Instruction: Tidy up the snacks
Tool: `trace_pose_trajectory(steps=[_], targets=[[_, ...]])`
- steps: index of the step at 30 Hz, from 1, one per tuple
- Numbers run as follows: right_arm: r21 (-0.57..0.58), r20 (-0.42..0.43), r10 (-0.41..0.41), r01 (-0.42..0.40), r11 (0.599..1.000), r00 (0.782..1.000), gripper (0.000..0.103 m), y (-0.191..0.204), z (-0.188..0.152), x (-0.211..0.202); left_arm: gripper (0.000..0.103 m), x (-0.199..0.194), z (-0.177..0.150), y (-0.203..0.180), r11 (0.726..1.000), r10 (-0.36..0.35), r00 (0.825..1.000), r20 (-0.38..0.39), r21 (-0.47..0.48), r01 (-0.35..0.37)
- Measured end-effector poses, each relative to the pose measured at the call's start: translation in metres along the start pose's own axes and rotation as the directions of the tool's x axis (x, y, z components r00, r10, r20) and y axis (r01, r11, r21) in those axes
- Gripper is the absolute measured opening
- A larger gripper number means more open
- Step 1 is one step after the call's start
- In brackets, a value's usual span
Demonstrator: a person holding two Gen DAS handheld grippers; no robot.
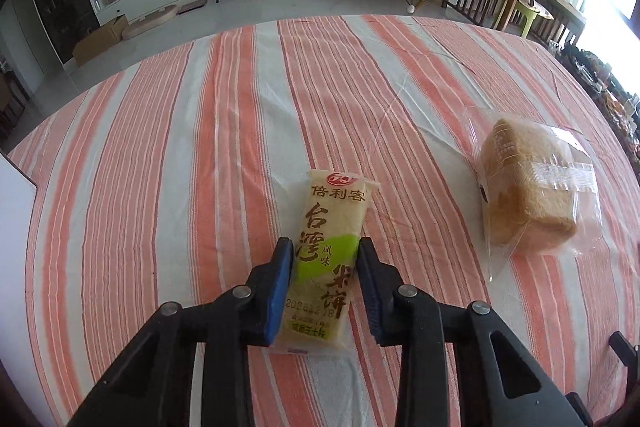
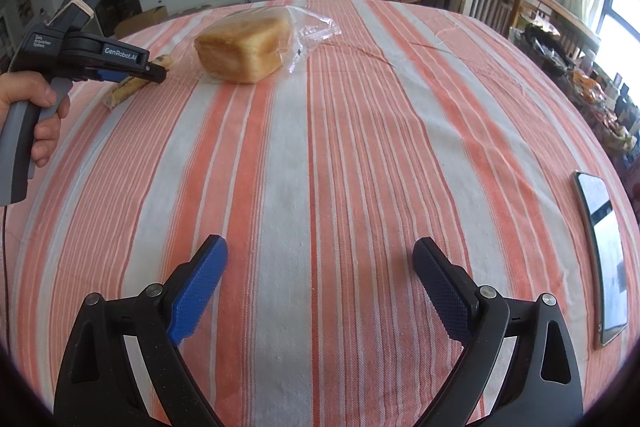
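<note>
the left tool grips a rice cracker packet between its blue pads, the packet lying on the striped counter; a bagged bread loaf sits to its right. the right tool hovers agape, a phone to its right

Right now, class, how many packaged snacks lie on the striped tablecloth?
2. The rice cracker packet sits between the left gripper fingers; the bagged bread loaf lies to its right. Others may be out of view.
</note>
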State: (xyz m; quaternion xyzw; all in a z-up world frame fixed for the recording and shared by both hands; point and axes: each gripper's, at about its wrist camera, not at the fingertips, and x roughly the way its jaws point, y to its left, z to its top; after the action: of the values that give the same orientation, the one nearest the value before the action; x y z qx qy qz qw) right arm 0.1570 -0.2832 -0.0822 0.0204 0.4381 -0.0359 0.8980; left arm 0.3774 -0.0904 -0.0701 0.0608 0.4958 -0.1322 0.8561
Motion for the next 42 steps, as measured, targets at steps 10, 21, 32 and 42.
trace_pose_trajectory(steps=[10, 21, 32, 42], targets=[[0.000, 0.000, 0.001, -0.001, 1.000, 1.000, 0.096, 0.000, 0.000, 0.000, 0.029, -0.075, -0.108, 0.035, 0.990, 0.018, 1.000, -0.020, -0.142, -0.020], [0.000, 0.000, 0.001, -0.001, 1.000, 1.000, 0.096, 0.000, 0.000, 0.000, 0.084, -0.085, -0.164, 0.036, 0.991, 0.088, 0.995, 0.049, -0.108, -0.082], [0.000, 0.000, 0.001, -0.001, 1.000, 1.000, 0.096, 0.000, 0.000, 0.000, 0.103, -0.073, -0.163, 0.051, 0.984, 0.124, 0.987, 0.100, -0.137, -0.110], [0.000, 0.000, 0.001, -0.001, 1.000, 1.000, 0.096, 0.000, 0.000, 0.000, 0.103, -0.074, -0.163, 0.050, 0.984, 0.123, 0.987, 0.100, -0.138, -0.109]])
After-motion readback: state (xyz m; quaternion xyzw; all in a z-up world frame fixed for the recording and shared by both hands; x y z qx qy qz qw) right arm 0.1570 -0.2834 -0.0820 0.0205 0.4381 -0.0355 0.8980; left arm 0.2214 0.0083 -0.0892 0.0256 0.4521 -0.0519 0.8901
